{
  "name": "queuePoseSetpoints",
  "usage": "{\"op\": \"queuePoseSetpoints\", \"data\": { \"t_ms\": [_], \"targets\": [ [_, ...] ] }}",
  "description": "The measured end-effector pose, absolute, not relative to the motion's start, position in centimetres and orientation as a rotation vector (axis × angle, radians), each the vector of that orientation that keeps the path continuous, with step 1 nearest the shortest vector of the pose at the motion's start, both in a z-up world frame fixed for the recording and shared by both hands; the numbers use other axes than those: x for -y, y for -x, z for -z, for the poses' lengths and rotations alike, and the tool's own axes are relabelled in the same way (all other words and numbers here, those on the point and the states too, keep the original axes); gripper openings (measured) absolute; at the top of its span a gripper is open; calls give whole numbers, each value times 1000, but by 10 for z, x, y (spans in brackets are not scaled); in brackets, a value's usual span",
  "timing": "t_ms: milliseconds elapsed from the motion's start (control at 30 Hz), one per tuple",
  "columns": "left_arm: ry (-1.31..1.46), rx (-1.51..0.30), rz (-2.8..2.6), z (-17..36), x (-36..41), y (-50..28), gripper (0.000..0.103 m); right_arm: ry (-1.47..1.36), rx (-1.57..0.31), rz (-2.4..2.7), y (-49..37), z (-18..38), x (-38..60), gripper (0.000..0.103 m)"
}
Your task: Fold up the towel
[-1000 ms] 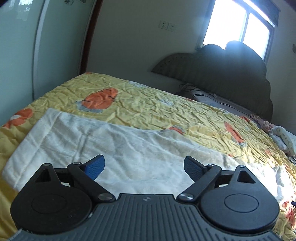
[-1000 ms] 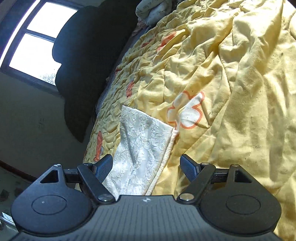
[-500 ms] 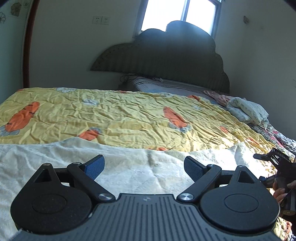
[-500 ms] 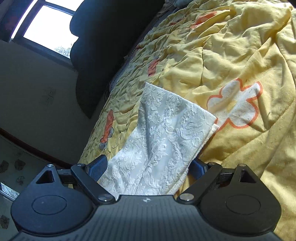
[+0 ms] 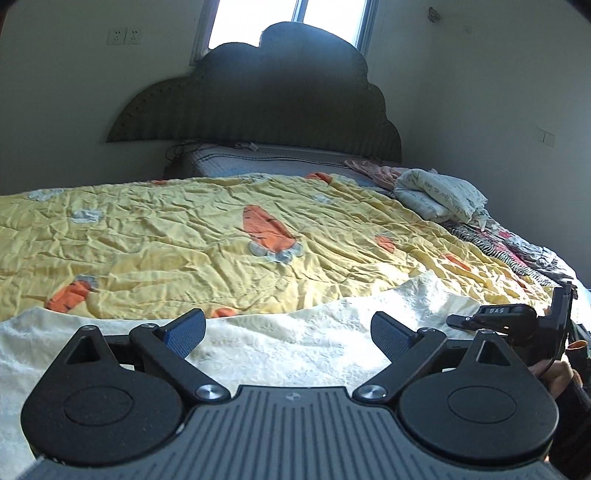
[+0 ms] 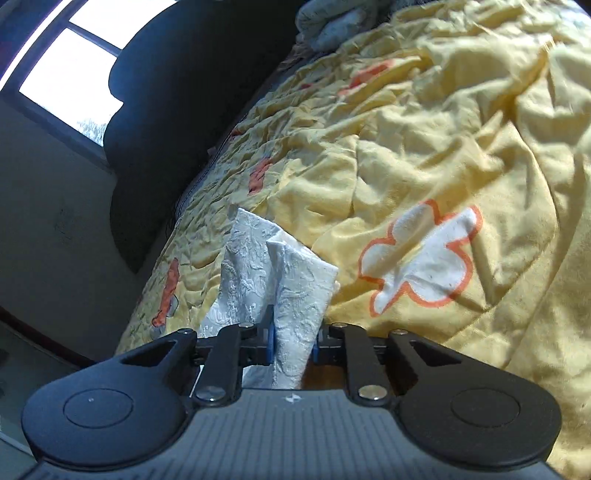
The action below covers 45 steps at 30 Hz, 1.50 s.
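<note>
Bedspread (image 6: 424,155); towel (image 6: 295,295) between right claw (image 6: 291,345) fingers.

Towel (image 5: 280,343) lies on the quilt (image 5: 221,254) at its near edge, headboard (image 5: 255,107) behind the quilt at the far end, window (image 5: 291,18) above the headboard, bundled cloth (image 5: 439,195) on the quilt's far right, right gripper (image 5: 491,321) at the towel's right end.

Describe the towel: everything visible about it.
The towel is white, with an embossed, lacy-looking texture, soft and wrinkled. It lies spread across the yellow quilt. The right gripper is shut on one bunched end, which rises in folds. The left gripper hovers open above it, not gripping.
</note>
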<state>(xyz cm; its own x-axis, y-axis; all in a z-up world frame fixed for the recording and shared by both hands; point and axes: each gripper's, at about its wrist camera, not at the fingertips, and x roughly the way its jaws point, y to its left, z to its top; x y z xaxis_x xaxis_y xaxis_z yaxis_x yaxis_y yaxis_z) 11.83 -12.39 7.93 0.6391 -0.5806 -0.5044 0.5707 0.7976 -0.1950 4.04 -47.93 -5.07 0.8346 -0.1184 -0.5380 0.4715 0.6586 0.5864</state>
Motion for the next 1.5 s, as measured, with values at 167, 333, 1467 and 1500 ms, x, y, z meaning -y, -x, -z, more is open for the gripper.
{"op": "queuePoseSetpoints", "data": {
  "t_ms": [167,333,1467,1500],
  "targets": [
    [232,-735,806,-69,170,-160,99,-82,-462,206,-51,12,371,13],
    [442,-992,935,-27,226,-199,98,152,-446,131,-48,15,315,13],
    [105,-809,397,-23,-22,-177,16,289,-523,-432,-75,7,67,16],
    [107,-807,400,-24,-24,-177,16,287,-523,-427,-77,9,71,16]
  ]
}}
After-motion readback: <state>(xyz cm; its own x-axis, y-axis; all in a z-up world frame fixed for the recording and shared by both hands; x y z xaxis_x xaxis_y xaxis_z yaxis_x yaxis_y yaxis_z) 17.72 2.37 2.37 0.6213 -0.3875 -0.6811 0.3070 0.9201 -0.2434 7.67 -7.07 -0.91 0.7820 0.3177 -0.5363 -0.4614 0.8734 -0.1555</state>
